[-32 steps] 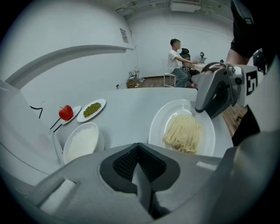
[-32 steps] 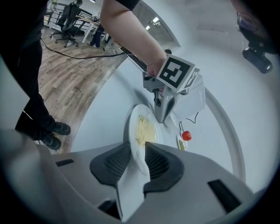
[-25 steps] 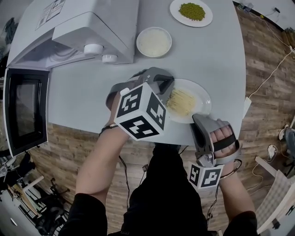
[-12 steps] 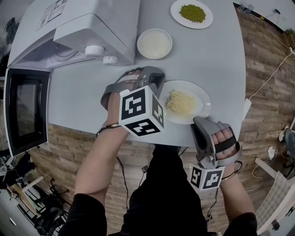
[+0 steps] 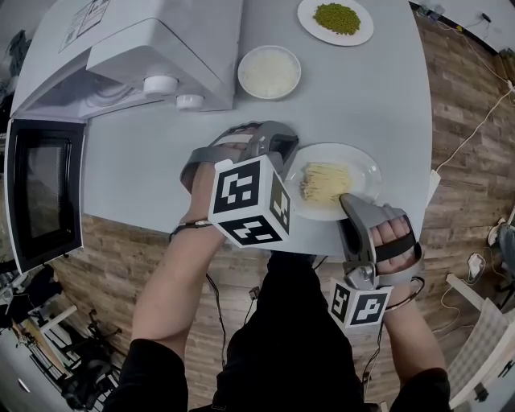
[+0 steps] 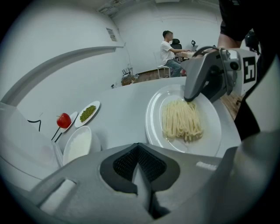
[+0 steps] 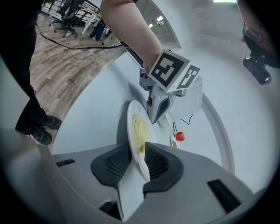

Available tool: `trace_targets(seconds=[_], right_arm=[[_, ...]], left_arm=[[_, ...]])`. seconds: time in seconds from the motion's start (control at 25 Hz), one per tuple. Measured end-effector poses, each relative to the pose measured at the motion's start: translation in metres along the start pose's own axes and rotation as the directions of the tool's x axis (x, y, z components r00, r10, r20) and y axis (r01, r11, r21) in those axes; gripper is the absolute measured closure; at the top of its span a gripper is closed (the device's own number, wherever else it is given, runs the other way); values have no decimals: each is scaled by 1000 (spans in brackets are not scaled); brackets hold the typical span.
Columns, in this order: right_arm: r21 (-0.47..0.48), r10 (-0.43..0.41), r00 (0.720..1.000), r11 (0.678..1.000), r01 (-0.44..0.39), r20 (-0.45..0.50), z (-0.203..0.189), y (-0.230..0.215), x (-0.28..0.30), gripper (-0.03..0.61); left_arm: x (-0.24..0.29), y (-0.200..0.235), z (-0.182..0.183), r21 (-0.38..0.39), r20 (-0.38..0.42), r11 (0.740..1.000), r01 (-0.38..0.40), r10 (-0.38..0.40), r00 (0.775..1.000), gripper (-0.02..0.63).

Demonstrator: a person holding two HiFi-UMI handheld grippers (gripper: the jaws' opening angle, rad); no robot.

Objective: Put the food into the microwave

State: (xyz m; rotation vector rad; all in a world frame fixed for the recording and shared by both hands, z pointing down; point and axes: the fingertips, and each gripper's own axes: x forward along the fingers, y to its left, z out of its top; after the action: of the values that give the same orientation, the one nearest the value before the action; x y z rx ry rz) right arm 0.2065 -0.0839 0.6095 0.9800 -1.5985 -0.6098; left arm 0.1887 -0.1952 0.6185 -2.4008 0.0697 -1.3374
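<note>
Right tongs (image 7: 139,154): jaws have just been closing and now pinch the near rim of the noodle plate (image 5: 366,165), one pad on each face of the rim. My hand sits in the handle just off the table's near edge.

Left tongs (image 6: 139,153): jaws pressed together, nothing between them. The tip points down at the table (image 5: 161,169), just beside the plate's left rim. I cannot tell whether it touches the rim.

Noodles (image 5: 323,181): one pale heap in the middle of the plate, clear of the pads.

The plate is at the near edge of the grey table, well apart from the microwave (image 5: 161,48). The microwave stands at the far left with its door (image 5: 44,193) swung open.

A bowl of rice (image 5: 269,72) stands just beside the microwave's front corner. A plate of green peas (image 5: 335,18) stands farther back. The left gripper view also shows a tomato (image 6: 64,120) on a small dish next to the peas.
</note>
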Motion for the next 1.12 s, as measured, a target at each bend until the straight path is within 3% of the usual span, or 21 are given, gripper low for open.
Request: trace_targets(seconds=[0.32, 0.52, 0.8, 1.12], right_arm=[[-34, -91, 996, 995, 91, 10, -1, 0, -4, 503], [3, -94, 996, 996, 94, 2, -3, -3, -2, 503], [-28, -150, 988, 988, 152, 45, 2, -6, -10, 508], [-62, -161, 987, 985, 162, 22, -7, -6, -15, 535]], left_arm=[[-1, 2, -1, -8, 9, 999, -44, 44, 999, 606], [-1, 3, -3, -14, 3, 998, -59, 59, 998, 606], [0, 5, -3, -12, -11, 997, -77, 76, 997, 606], [-26, 29, 4, -30, 9, 974, -225, 225, 974, 606]])
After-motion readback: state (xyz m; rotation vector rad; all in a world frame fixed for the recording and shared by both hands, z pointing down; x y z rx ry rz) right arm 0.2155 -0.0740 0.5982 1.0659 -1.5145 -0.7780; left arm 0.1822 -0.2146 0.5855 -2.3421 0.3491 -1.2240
